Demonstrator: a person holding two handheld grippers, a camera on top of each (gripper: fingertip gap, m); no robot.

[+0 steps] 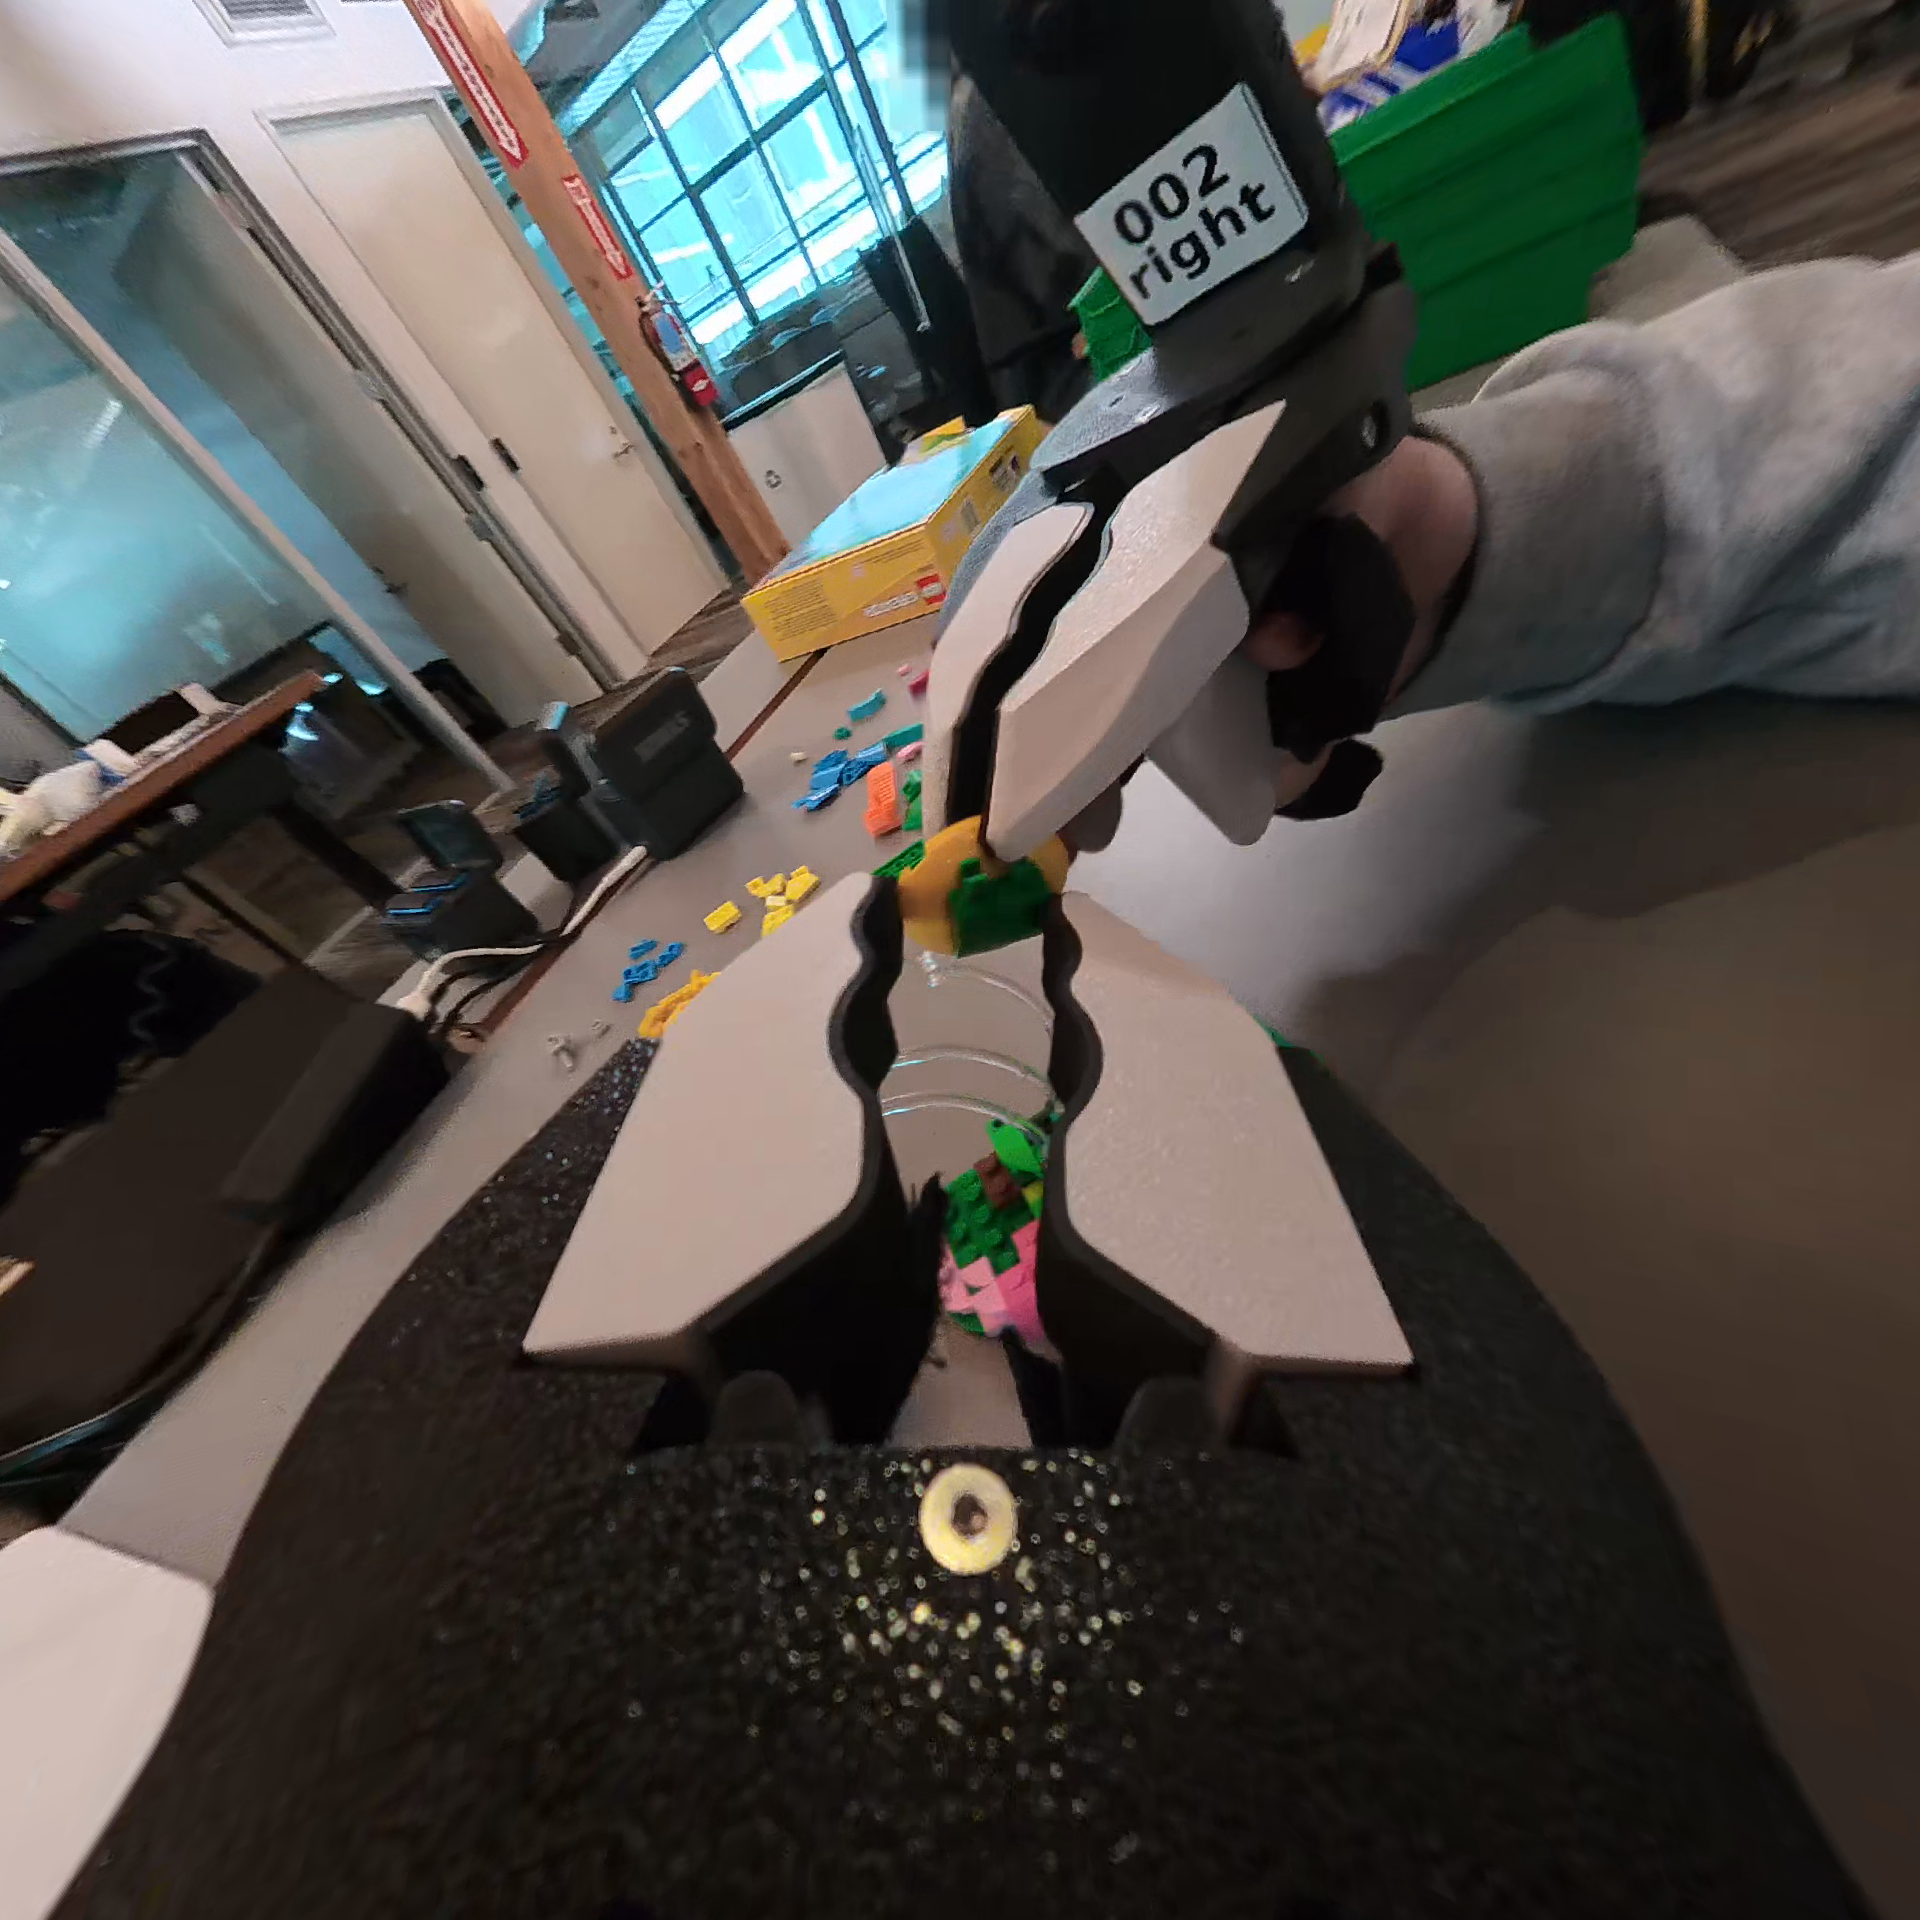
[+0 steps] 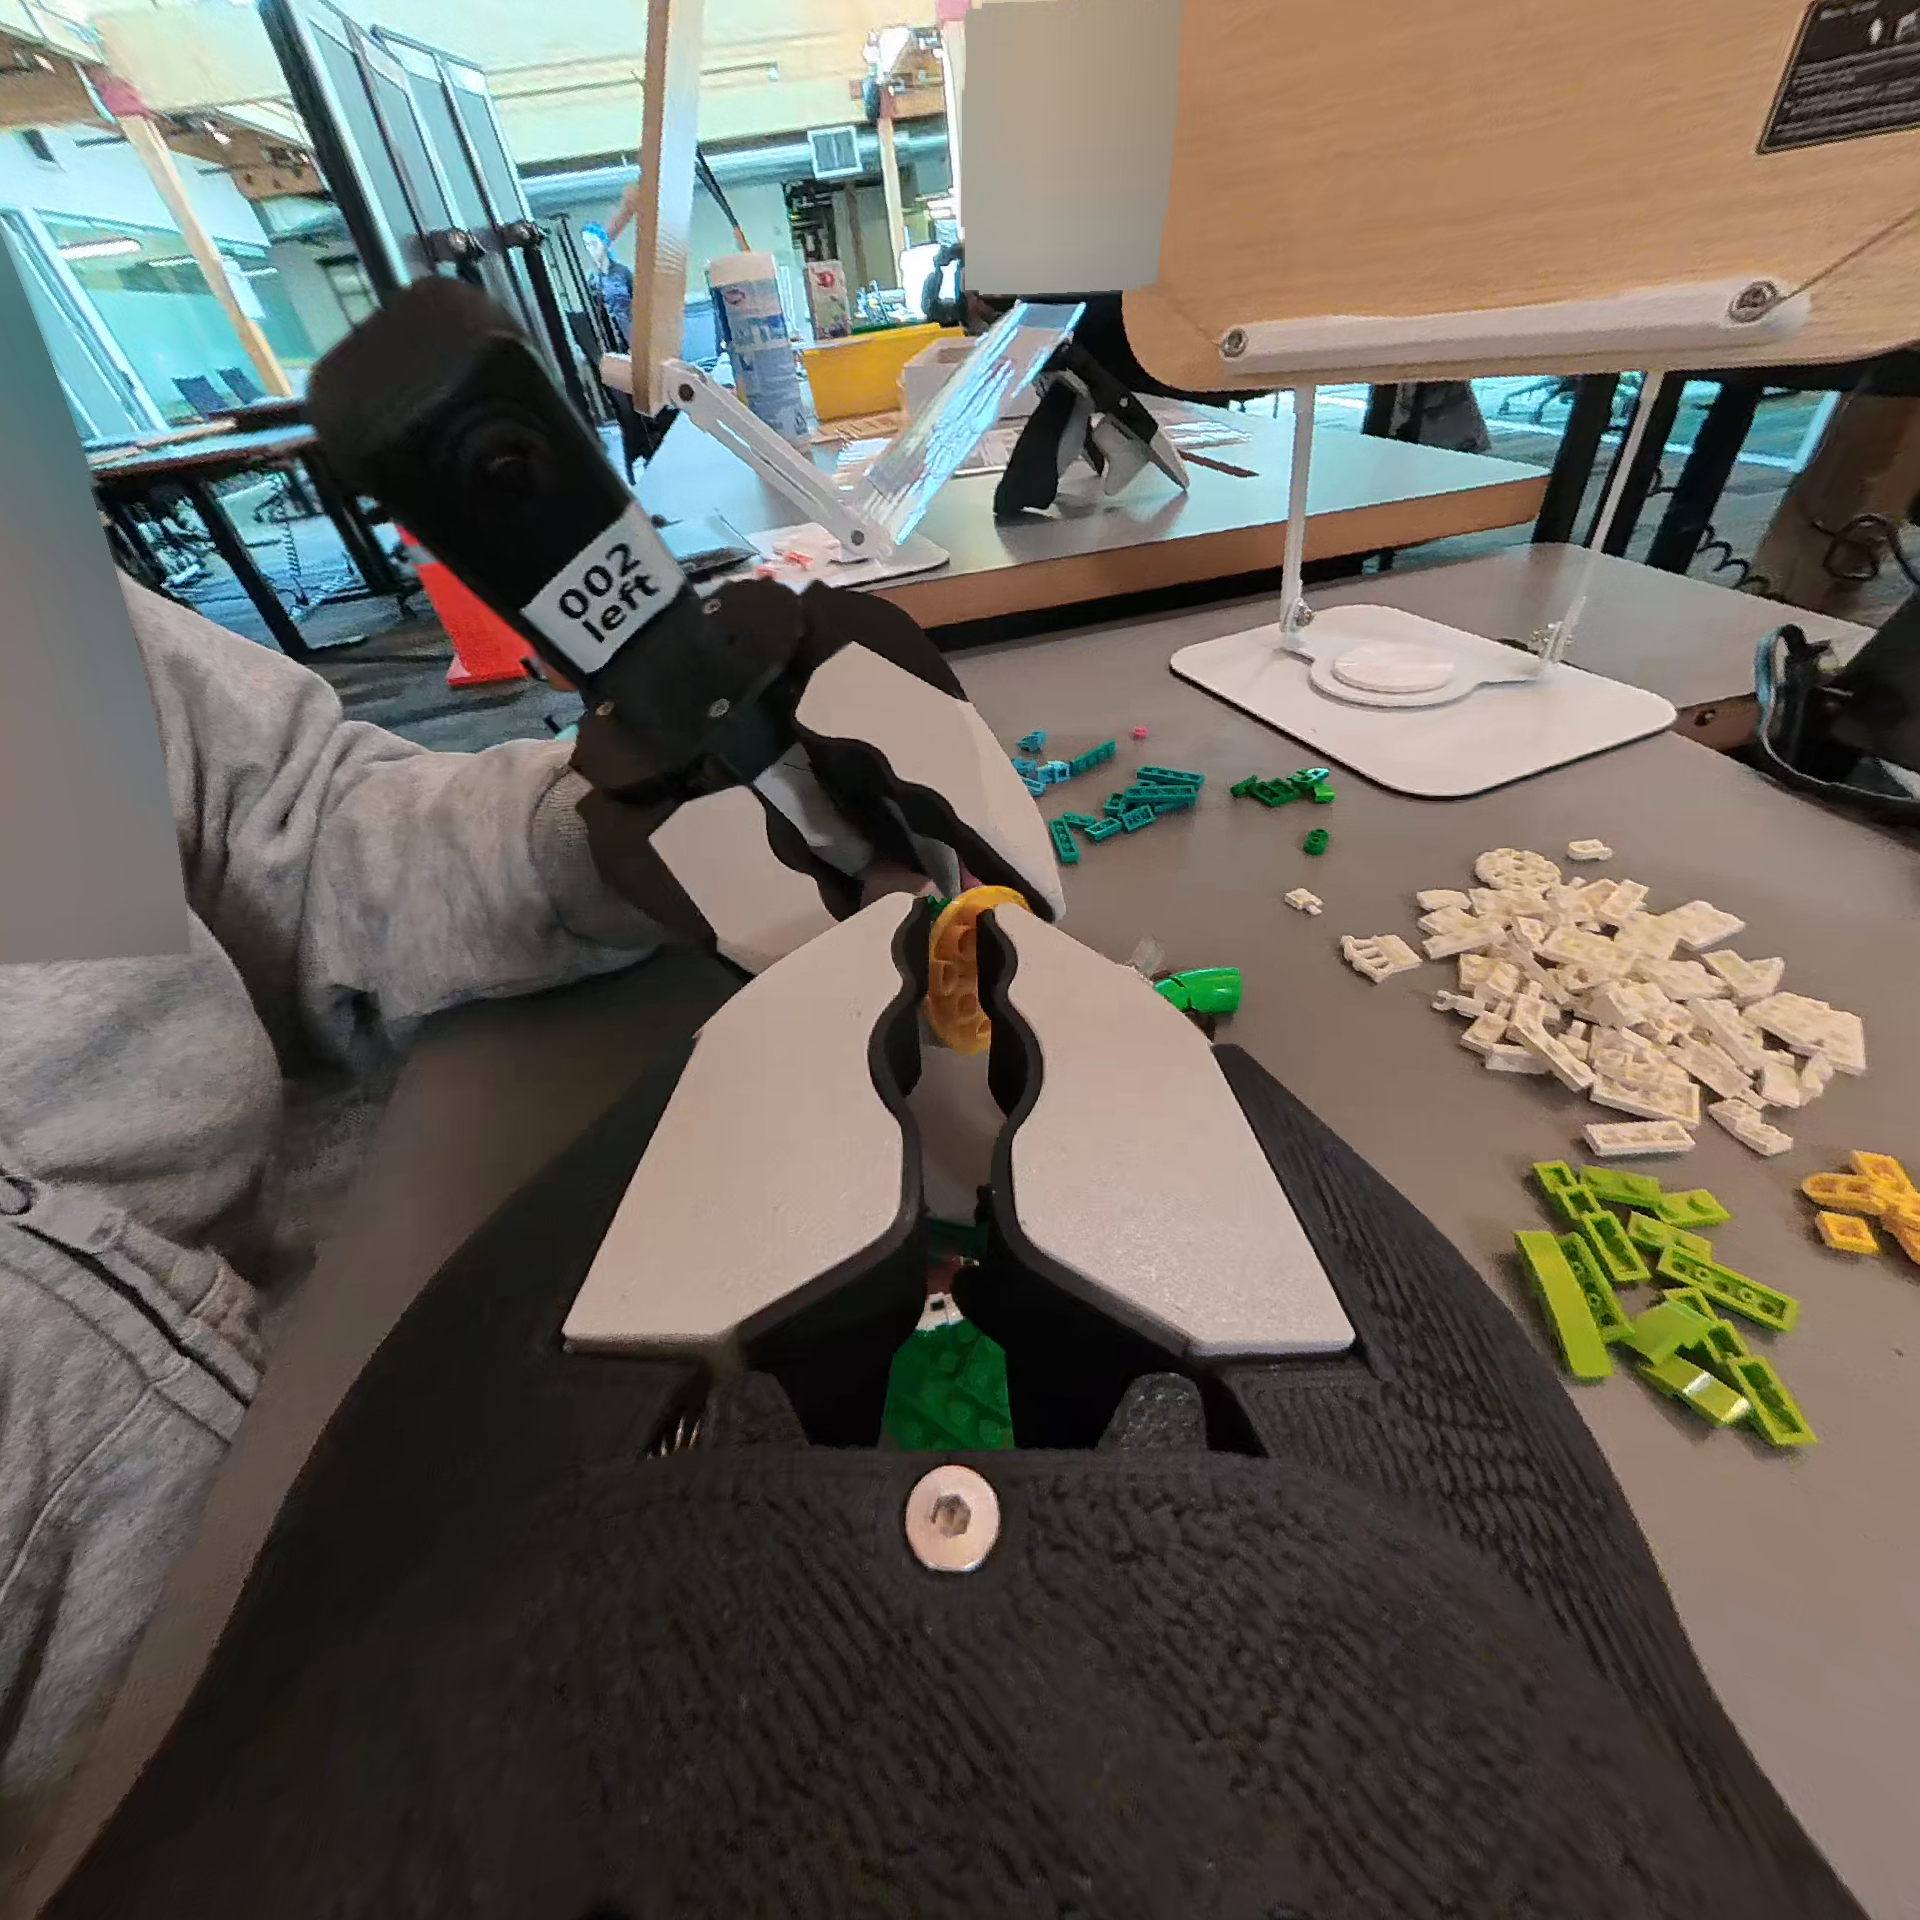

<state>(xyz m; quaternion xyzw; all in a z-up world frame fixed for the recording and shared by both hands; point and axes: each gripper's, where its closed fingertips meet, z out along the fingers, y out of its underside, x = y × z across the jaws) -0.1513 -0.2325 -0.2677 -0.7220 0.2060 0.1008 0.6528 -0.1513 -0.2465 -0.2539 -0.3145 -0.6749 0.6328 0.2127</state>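
A yellow round disc (image 1: 935, 883) with a small green brick (image 1: 1003, 899) stuck on it hangs in the air between both grippers. My left gripper (image 1: 971, 914) is shut across the disc and brick, a pad on each side. My right gripper (image 2: 958, 925) is shut on the disc (image 2: 956, 977), pinching its thin rim. In the left wrist view the right gripper (image 1: 982, 831) comes down from above onto the disc's top. Under the left gripper lie clear curved pieces (image 1: 966, 1055) and a green and pink brick build (image 1: 992, 1247).
Grey table (image 2: 1351, 935) with a pile of white pieces (image 2: 1621, 1008), lime green pieces (image 2: 1662, 1299), teal pieces (image 2: 1132, 800) and one bright green piece (image 2: 1205, 987). A white stand base (image 2: 1423, 696) sits at the back right. A yellow box (image 1: 883, 561) lies farther off. My two grippers' fingertips are within a few centimetres of each other.
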